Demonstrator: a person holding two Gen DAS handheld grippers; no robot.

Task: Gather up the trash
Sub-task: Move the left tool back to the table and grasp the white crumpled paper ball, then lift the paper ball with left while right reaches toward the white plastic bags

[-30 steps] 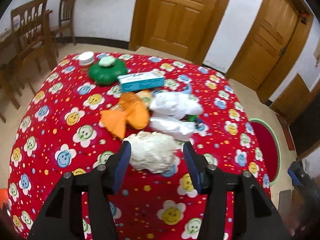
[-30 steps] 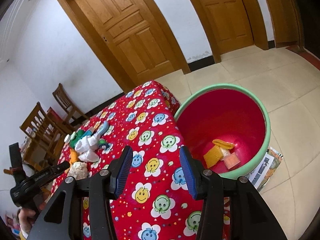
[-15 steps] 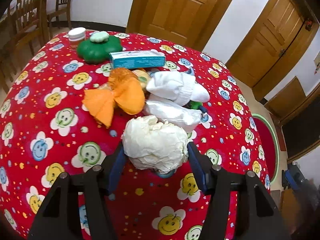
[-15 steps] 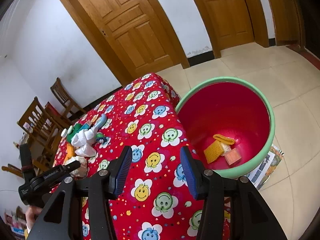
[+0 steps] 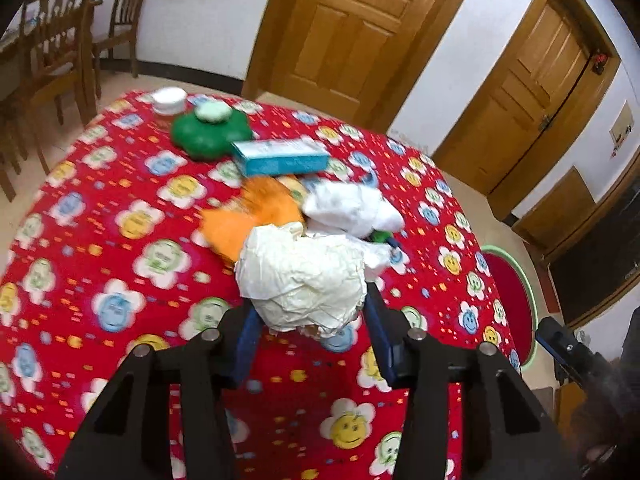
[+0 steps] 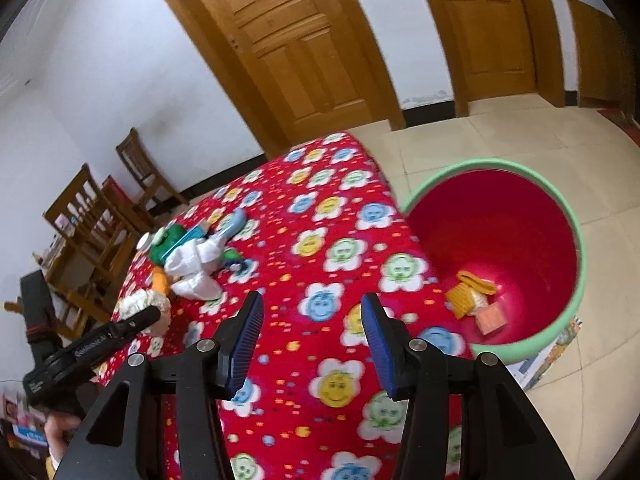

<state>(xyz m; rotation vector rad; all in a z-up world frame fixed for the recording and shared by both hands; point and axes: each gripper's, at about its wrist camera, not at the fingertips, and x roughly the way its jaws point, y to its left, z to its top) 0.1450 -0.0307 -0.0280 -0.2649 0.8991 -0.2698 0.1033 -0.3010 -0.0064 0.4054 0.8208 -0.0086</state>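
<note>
Moved: paper wad (image 5: 304,280) now sits between my left gripper (image 5: 312,340) fingers, which are closing on it.
Right gripper (image 6: 312,340): half open, empty.
Done: some scraps in bin (image 6: 576,240).
Left: pile beyond wad.

White walls (image 6: 100,80), wooden doors (image 5: 352,28), tiled floor (image 6: 500,136), chairs (image 5: 60,52).

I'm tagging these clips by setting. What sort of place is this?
Probably a home dining room: wooden chairs beside a table, panelled wooden doors, and a table under a smiley-flower cloth.
</note>
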